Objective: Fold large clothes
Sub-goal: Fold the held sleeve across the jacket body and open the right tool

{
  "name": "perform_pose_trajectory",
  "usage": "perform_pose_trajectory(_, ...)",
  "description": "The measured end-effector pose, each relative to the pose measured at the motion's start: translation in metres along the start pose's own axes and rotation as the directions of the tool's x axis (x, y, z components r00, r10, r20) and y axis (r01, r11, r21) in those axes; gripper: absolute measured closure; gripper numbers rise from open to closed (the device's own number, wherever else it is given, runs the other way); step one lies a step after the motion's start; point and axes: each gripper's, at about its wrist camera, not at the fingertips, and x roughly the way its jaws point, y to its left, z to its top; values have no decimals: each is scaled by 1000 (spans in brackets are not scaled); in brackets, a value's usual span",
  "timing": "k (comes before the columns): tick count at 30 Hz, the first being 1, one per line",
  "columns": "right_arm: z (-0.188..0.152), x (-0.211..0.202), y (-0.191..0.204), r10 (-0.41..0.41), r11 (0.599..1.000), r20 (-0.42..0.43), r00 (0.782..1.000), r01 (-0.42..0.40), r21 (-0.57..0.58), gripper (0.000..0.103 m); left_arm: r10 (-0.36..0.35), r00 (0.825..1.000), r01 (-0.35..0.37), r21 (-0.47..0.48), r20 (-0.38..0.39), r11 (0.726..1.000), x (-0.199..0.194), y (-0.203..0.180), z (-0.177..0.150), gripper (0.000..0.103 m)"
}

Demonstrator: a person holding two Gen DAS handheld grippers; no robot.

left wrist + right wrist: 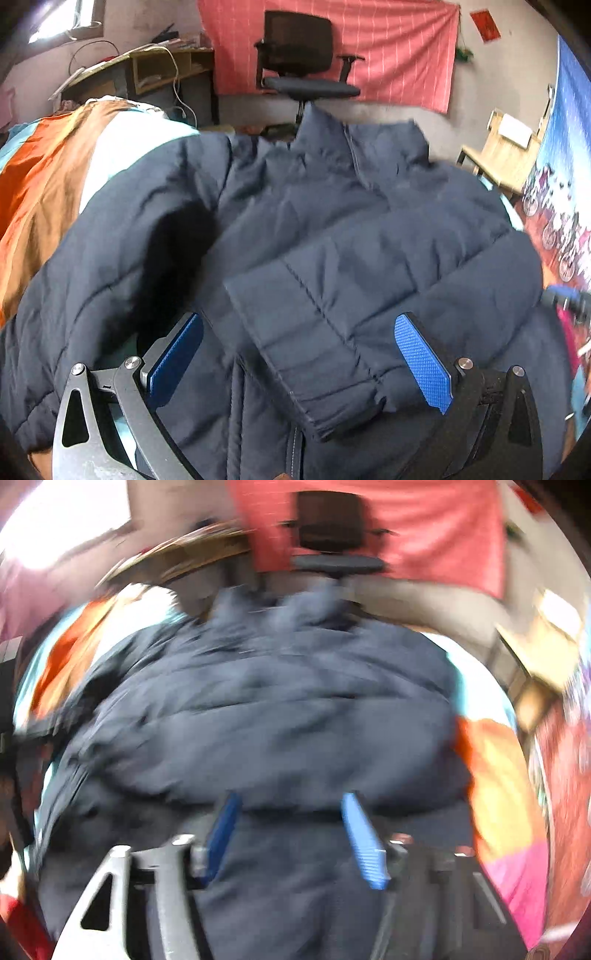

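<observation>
Navy puffer jacket (332, 229) is spread front-up across the bed, on top of a striped bedspread (55, 177) (orange, brown, white, pale blue stripes). Collar end points away from me toward the black office chair (303, 62) and the pink cloth (399, 48) hanging on the far wall. One sleeve (314, 332) is lying folded over the jacket's chest, cuff end closest to me.

My left gripper (299, 354) is hovering right over that sleeve with the blue pads (423, 363) spread wide, one on each side of the cuff. From what I can see neither pad is pinching fabric, the sleeve just sits in the gap between them.

The right wrist view is really smeared with motion blur, so take this with salt. The right gripper (291, 834) is over the near, lower part of the jacket, with a clear gap between its blue pads (364, 843), narrower than on the left. Dark jacket fabric fills that gap, but I can't tell if the pads are touching it.

There's a wooden desk (147, 70) back left by the window, and a light wooden table (506, 155) off to the right.
</observation>
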Motion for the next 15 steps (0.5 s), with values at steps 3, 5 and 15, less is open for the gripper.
perform_pose_trajectory(3,8,3,-28,-45,996,35,998,42,73,71,29,999,-28,18,-25,999,11,-2,-7,1)
perform_pose_trajectory(5,14,5,-43,-47,991,77,996,37,130,72,23,999,-23,0,-36,1000,16,-1,-11,1)
perform_pose_trajectory(15,9,56,-55,-149,984,15,989,147,98,71,41,999,-42,-20,-25,999,30,-1,-20,1)
